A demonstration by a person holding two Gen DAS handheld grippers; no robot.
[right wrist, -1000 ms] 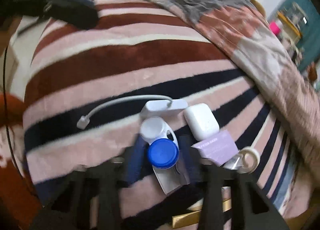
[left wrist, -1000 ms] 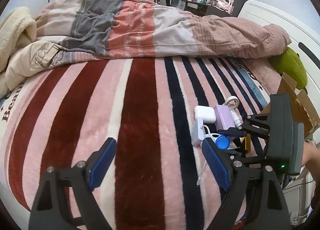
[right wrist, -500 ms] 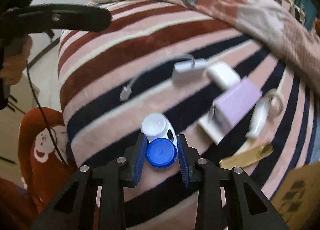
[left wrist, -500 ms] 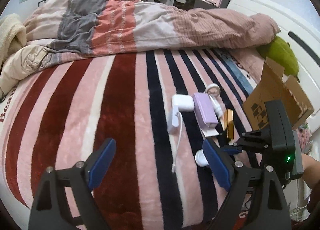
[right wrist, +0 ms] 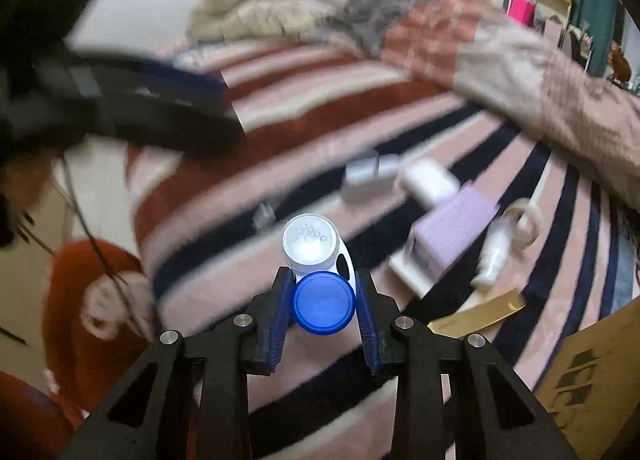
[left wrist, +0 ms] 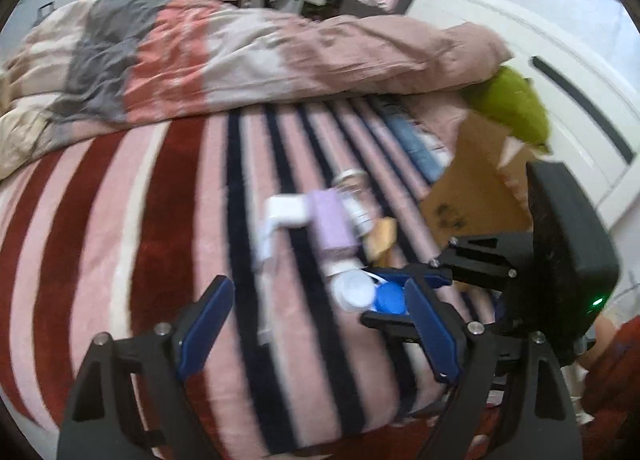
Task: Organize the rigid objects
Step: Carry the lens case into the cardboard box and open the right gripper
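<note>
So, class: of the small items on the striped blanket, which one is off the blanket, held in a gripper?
The contact lens case, with one blue and one white cap, clamped in the right gripper. The others lie on the blanket.

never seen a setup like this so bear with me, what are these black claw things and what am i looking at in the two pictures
There is no robot here. A person holds one hand-operated gripper in each hand, and each gripper carries a wide-angle camera looking along its two fingers, so each picture is the view from one hand.

In the right-hand view, the right gripper is shut on a small contact lens case, clamped at its blue cap with the white cap sticking out in front. It is lifted above the bed.

In the left-hand view, the left gripper holds nothing; its fingers are closing a little over the striped blanket.

Still lying on the blanket are a purple box, a white earbud case, a white adapter with a cable, a roll of tape and a small white bottle. A cardboard box sits at the bed's edge.
</note>
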